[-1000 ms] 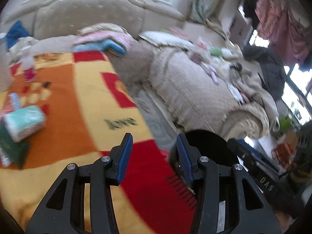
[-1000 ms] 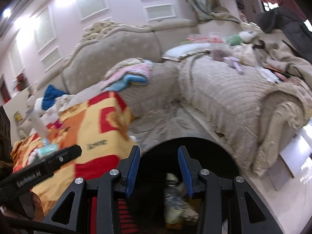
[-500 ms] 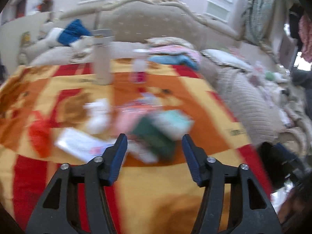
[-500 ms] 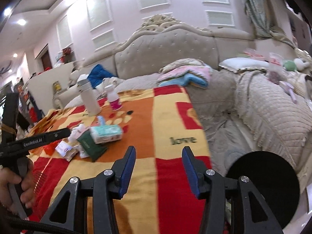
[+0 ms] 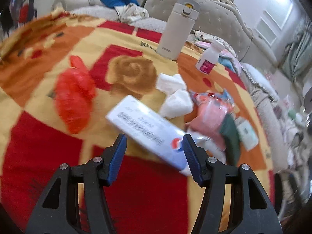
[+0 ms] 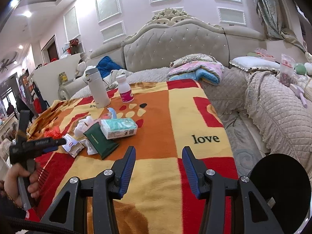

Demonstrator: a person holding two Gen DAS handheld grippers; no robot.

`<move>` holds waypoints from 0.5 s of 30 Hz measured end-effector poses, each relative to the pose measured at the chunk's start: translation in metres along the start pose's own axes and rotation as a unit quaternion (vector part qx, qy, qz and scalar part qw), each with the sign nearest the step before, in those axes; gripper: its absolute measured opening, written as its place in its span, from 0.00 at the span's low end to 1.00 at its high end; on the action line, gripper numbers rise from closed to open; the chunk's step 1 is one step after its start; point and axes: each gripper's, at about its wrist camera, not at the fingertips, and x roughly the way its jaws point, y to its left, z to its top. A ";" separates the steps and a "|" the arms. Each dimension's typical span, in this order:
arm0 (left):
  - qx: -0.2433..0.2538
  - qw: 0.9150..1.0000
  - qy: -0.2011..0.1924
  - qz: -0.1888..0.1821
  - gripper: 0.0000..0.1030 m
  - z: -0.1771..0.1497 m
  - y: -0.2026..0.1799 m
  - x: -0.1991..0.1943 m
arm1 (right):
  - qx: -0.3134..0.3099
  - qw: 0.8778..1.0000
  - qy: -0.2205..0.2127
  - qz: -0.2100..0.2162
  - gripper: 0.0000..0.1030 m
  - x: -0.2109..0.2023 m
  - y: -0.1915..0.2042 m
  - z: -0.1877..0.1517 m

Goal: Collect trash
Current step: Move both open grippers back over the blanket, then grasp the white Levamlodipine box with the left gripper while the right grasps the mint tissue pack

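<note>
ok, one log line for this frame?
phase: approach | left gripper: open over white box | right gripper: open, empty | bin: right of blanket

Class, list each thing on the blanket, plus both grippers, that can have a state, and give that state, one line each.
left gripper: open, fingers either side of the white box, not pressing it
right gripper: open, nothing between the fingers
white box: lying flat
thermos: upright, lid shut
white bottle: upright, capped
tissue pack: lying flat
white tissues: crumpled
red plastic bag: crumpled
</note>
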 end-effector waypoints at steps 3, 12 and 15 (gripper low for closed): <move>-0.018 1.000 0.006 0.005 0.57 0.009 -0.005 0.008 | -0.003 1.000 0.002 0.001 0.46 0.001 0.002 -0.001; 0.020 0.999 0.010 0.042 0.62 0.003 -0.016 0.023 | -0.004 1.000 0.000 0.004 0.46 -0.001 0.002 -0.001; 0.041 0.998 0.002 0.042 0.54 -0.004 -0.014 0.015 | 0.002 1.000 -0.005 0.014 0.46 -0.003 0.003 0.001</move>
